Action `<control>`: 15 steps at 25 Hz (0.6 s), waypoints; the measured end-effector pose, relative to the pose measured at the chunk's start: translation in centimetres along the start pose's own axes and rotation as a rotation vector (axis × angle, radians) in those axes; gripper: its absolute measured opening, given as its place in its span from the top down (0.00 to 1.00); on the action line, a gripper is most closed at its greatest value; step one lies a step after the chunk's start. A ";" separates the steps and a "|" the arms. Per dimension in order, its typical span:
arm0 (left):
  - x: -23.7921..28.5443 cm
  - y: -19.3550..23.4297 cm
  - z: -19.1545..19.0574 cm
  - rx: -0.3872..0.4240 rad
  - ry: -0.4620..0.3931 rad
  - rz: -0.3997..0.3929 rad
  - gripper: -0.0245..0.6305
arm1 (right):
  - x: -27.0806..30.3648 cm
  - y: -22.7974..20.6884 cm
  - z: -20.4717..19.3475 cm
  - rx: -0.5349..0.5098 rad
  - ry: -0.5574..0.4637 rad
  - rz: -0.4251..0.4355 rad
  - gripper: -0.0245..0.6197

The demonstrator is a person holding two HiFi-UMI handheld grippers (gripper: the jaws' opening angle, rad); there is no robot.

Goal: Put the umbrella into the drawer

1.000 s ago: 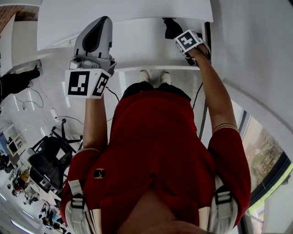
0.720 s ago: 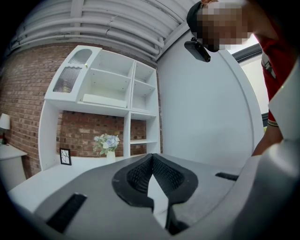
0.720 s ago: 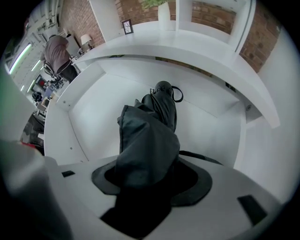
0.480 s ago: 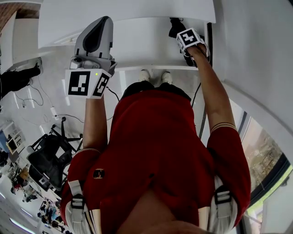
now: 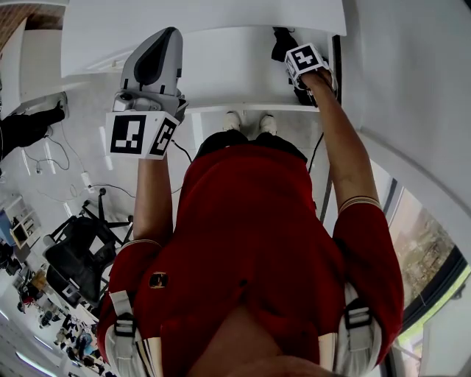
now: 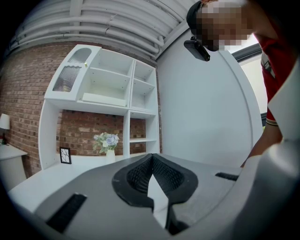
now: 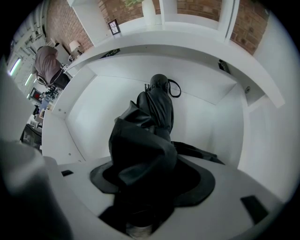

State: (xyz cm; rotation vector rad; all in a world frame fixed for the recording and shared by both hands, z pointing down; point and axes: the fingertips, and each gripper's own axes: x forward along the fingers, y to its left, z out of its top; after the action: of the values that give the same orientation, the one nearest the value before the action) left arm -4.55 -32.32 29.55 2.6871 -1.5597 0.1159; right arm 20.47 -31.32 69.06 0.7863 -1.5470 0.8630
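Observation:
The black folded umbrella (image 7: 154,117) lies in the open white drawer (image 7: 93,108), its strapped handle end toward the drawer's back wall. My right gripper (image 7: 152,176) points down into the drawer. Its jaws have just been opening and stand wide, with the umbrella's crumpled fabric still between them. In the head view the right gripper (image 5: 300,74) sits at the drawer's (image 5: 221,77) right end, the umbrella (image 5: 280,44) showing dark just beyond it. My left gripper (image 5: 154,59) hovers level over the drawer's left end, shut and holding nothing (image 6: 152,164).
The cabinet top (image 5: 199,22) overhangs the drawer's far side. The person's shoes (image 5: 249,124) stand just before the drawer front. A white shelf unit with a flower vase (image 6: 108,143) and a small picture frame (image 6: 65,155) stands against a brick wall.
The right gripper has shifted slightly up and right in the head view and rolled a little. The left gripper has stayed put.

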 end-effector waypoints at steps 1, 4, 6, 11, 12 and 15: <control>0.0 0.0 0.0 -0.001 0.000 -0.002 0.95 | -0.2 0.1 0.1 -0.006 -0.005 0.001 0.52; 0.0 -0.3 -0.1 -0.005 -0.002 -0.010 0.95 | -1.3 0.2 0.3 -0.024 -0.031 -0.003 0.52; 0.1 -0.6 -0.1 -0.009 -0.005 -0.020 0.95 | -2.6 0.2 0.4 -0.029 -0.059 -0.009 0.52; 0.6 -2.1 -0.4 -0.010 -0.006 -0.060 0.95 | -6.3 0.8 1.2 -0.043 -0.183 0.009 0.52; 0.7 -2.5 -0.4 -0.009 -0.006 -0.069 0.95 | -7.2 0.9 1.4 -0.044 -0.219 0.013 0.52; 1.1 -3.5 -0.5 -0.010 -0.008 -0.099 0.95 | -10.2 0.5 1.5 -0.038 -0.300 -0.024 0.56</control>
State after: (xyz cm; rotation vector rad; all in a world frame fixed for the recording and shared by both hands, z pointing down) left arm -0.97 -31.52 30.17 2.7540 -1.4219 0.0951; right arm 20.63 -32.10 58.75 0.9368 -1.8073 0.7195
